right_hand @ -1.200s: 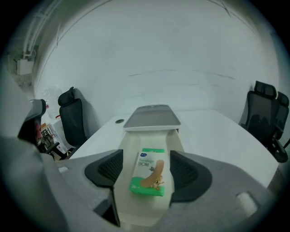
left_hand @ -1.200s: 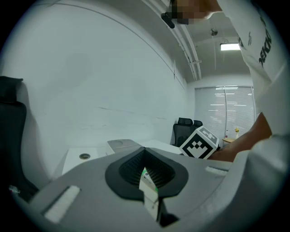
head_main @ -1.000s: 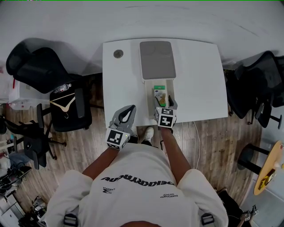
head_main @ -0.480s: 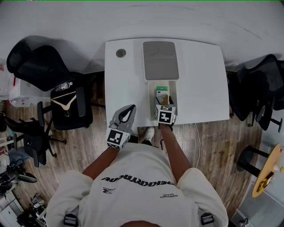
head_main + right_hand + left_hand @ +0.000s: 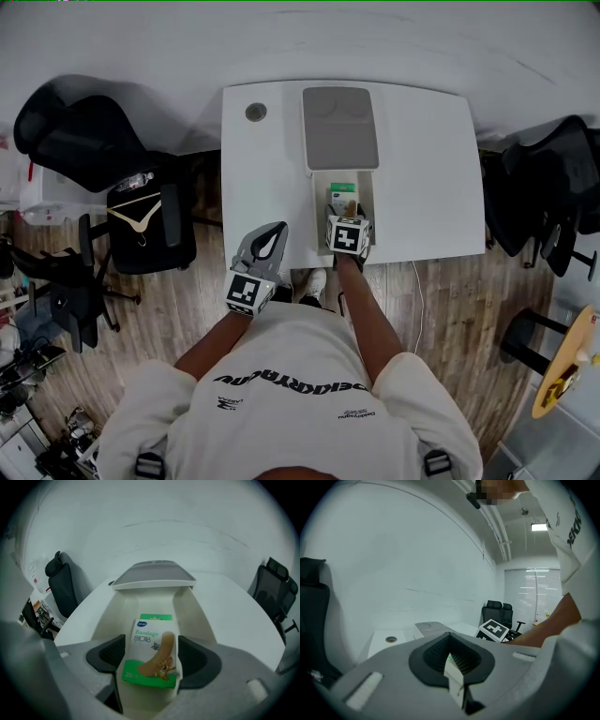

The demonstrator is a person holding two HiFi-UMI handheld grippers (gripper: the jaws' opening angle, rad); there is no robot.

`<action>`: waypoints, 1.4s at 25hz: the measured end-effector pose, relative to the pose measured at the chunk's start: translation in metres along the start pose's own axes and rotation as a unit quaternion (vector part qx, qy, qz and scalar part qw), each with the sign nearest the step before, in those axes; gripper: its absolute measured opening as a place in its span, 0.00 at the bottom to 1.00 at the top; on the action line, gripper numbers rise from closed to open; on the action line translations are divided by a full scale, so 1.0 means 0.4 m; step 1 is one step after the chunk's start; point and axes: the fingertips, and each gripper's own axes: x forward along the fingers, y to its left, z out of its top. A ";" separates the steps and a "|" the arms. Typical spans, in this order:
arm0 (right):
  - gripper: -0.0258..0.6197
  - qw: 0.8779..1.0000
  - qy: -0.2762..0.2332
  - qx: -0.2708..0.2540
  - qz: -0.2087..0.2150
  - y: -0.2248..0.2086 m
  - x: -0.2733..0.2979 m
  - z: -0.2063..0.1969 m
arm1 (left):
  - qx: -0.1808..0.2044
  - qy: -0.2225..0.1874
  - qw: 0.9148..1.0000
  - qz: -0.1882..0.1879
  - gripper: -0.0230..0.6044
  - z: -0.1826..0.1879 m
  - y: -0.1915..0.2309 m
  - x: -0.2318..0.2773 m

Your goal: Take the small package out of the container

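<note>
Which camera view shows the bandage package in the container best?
The right gripper view: the bandage package fills the middle, print readable, between the open jaws. The head view shows only a small part in the container. The left gripper view misses it.

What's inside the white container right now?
A Bandage package lies in the container. A green strip, possibly a second pack, peeks out behind it. The rest of that and anything beneath the package are covered.
</note>
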 end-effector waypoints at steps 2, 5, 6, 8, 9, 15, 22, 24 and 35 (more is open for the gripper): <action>0.56 1.000 0.010 -0.002 -0.002 0.002 0.009 -0.004 | -0.001 0.000 1.000 0.001 0.04 0.000 0.004 -0.001; 0.56 1.000 0.023 0.000 -0.007 -0.004 0.016 -0.009 | -0.001 -0.003 1.000 0.004 0.04 0.007 0.005 0.000; 0.56 1.000 0.027 0.002 -0.008 -0.005 0.018 -0.010 | -0.001 -0.004 1.000 0.004 0.04 0.009 0.005 0.001; 0.56 1.000 0.030 0.003 -0.008 -0.006 0.023 -0.012 | -0.002 0.000 1.000 0.005 0.04 0.004 0.006 0.000; 0.56 0.999 0.031 0.002 -0.008 -0.006 0.026 -0.011 | -0.003 0.002 1.000 0.006 0.04 0.000 0.008 0.000; 0.57 0.999 0.044 0.002 -0.008 -0.008 0.036 -0.017 | -0.004 -0.001 1.000 0.008 0.04 0.002 0.012 0.004; 0.57 0.999 0.045 0.005 -0.008 -0.004 0.045 -0.016 | -0.002 0.001 1.000 0.010 0.04 0.004 0.015 0.003; 0.57 0.999 0.044 0.005 -0.009 -0.009 0.043 -0.015 | -0.002 0.002 1.000 0.011 0.04 0.000 0.012 0.004; 0.57 1.000 0.023 0.011 -0.002 -0.011 0.023 -0.010 | -0.001 0.002 1.000 0.014 0.04 -0.005 0.009 -0.009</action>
